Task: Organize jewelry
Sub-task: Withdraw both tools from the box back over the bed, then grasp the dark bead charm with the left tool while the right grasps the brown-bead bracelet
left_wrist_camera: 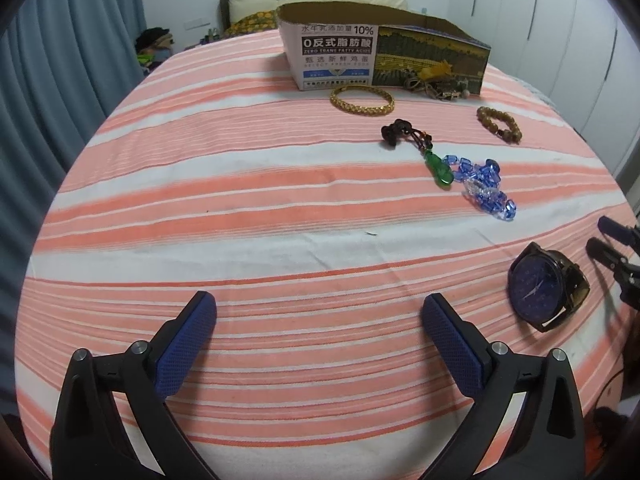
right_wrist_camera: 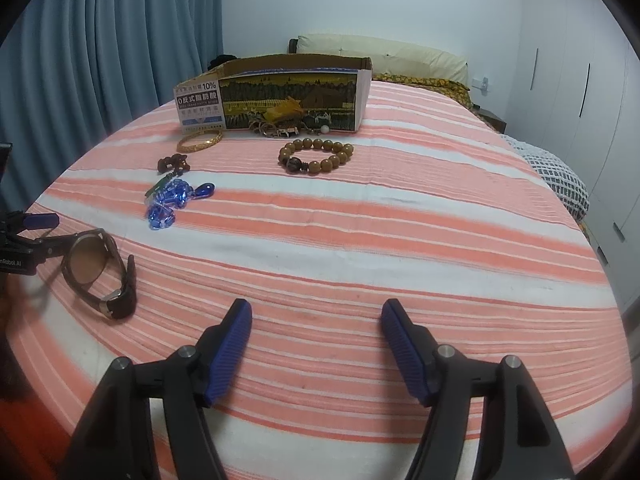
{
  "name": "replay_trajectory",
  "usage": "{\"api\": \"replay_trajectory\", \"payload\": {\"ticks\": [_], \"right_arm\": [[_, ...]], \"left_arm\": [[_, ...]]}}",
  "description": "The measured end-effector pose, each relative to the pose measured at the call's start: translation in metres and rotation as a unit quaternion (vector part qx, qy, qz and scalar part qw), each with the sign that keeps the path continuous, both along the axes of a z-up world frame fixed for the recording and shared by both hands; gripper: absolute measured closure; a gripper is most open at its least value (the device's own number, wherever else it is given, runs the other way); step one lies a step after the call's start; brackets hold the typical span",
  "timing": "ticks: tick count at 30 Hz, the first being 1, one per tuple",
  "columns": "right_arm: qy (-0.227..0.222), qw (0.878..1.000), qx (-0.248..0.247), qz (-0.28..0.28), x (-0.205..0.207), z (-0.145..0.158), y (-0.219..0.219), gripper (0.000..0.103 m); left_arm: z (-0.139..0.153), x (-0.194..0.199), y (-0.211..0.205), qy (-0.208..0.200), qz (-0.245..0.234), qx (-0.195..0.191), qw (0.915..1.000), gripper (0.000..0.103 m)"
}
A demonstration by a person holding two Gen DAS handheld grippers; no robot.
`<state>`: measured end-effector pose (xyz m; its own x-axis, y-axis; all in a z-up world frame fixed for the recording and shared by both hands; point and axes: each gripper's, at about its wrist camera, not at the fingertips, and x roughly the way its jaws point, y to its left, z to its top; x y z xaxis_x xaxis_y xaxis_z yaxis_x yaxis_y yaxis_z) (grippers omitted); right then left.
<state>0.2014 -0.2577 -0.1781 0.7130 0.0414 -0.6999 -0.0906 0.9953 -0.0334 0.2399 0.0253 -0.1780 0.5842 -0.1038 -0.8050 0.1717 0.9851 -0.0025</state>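
Jewelry lies on a striped bed cover in front of a cardboard box (left_wrist_camera: 384,46) (right_wrist_camera: 280,92). A gold bangle (left_wrist_camera: 362,100) (right_wrist_camera: 200,141), a wooden bead bracelet (left_wrist_camera: 499,124) (right_wrist_camera: 318,156), a green pendant on a dark cord (left_wrist_camera: 438,166) (right_wrist_camera: 173,164), blue beads (left_wrist_camera: 486,188) (right_wrist_camera: 172,200) and a small tangle of trinkets (left_wrist_camera: 434,88) (right_wrist_camera: 276,126) lie there. A dark wristwatch (left_wrist_camera: 546,290) (right_wrist_camera: 100,272) lies nearest. My left gripper (left_wrist_camera: 320,310) (right_wrist_camera: 38,232) is open, left of the watch. My right gripper (right_wrist_camera: 316,314) (left_wrist_camera: 608,240) is open, right of the watch.
The pink and white striped cover (left_wrist_camera: 240,220) (right_wrist_camera: 400,240) spans the bed. Pillows (right_wrist_camera: 380,54) sit at the head. Blue curtains (right_wrist_camera: 100,40) hang on the left and white wardrobes (right_wrist_camera: 580,80) stand on the right. A knitted blanket (right_wrist_camera: 560,180) lies at the right edge.
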Motion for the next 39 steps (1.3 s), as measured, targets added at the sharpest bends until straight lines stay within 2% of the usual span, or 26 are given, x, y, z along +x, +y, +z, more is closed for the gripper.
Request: {"api": "replay_trajectory", "payload": {"ticks": [19, 39], "right_arm": [[-0.01, 1.0, -0.001, -0.004, -0.0007, -0.0023, 0.0001, 0.029], [0.002, 1.0, -0.004, -0.005, 0.0004, -0.0018, -0.0011, 0.029]], "left_arm": [[-0.0013, -0.0006, -0.0014, -0.004, 0.004, 0.0, 1.0, 0.0], [-0.0022, -0.0004, -0.0011, -0.003, 0.003, 0.0, 1.0, 0.0]]}}
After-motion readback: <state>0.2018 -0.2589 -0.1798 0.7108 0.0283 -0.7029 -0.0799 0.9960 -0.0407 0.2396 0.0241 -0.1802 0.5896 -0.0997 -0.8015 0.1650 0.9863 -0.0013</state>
